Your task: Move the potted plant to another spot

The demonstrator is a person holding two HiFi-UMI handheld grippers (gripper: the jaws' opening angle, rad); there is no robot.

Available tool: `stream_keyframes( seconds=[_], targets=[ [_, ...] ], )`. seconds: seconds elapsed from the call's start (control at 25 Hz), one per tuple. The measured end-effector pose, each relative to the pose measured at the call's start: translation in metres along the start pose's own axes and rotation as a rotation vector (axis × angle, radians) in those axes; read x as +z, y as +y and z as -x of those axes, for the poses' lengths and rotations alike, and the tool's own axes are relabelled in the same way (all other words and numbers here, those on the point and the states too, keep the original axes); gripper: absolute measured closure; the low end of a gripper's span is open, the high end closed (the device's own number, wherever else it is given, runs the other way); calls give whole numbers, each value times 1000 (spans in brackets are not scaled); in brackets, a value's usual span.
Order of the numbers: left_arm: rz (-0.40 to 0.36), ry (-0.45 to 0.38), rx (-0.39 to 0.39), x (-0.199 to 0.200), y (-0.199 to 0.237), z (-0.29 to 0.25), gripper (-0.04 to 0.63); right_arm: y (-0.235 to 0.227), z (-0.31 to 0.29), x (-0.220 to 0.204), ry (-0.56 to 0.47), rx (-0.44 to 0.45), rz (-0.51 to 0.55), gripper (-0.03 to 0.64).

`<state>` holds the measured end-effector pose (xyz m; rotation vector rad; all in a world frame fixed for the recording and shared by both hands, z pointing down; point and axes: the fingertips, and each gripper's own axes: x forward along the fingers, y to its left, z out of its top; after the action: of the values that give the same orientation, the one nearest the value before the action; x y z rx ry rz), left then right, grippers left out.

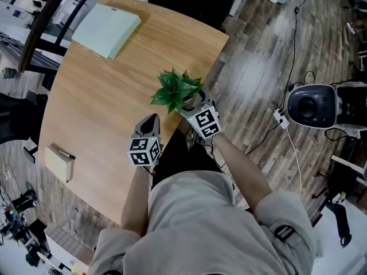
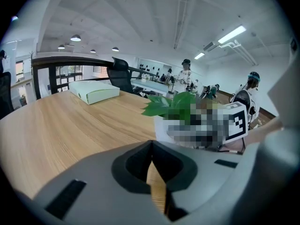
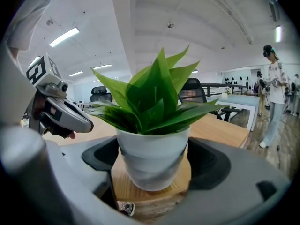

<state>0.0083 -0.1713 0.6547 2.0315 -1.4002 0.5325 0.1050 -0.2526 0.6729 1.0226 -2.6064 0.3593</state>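
And the right tongs (image 3: 151, 163) pinch the potted plant (image 1: 176, 90) by its white pot (standing near the bench (image 1: 103, 96) edge); the left tongs (image 2: 152, 156), pressed together, empty, hover just beside.

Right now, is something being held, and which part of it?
The right hand-held gripper grips the potted plant by its white pot's sides, just under the rim. The left hand-held gripper is shut, holding nothing.

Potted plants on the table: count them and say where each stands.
1. The potted plant stands near the edge of the table closest to the person, between the jaws of the right gripper, both against its sides. No other shows on the table.
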Motion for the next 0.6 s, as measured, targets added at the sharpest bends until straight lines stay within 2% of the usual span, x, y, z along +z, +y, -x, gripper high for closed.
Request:
stream_keyframes(
  seconds=[0.6],
  targets=[
    [26,-4,18,-7,8,5,584,8,-6,-9,40,1,32,153]
  ],
)
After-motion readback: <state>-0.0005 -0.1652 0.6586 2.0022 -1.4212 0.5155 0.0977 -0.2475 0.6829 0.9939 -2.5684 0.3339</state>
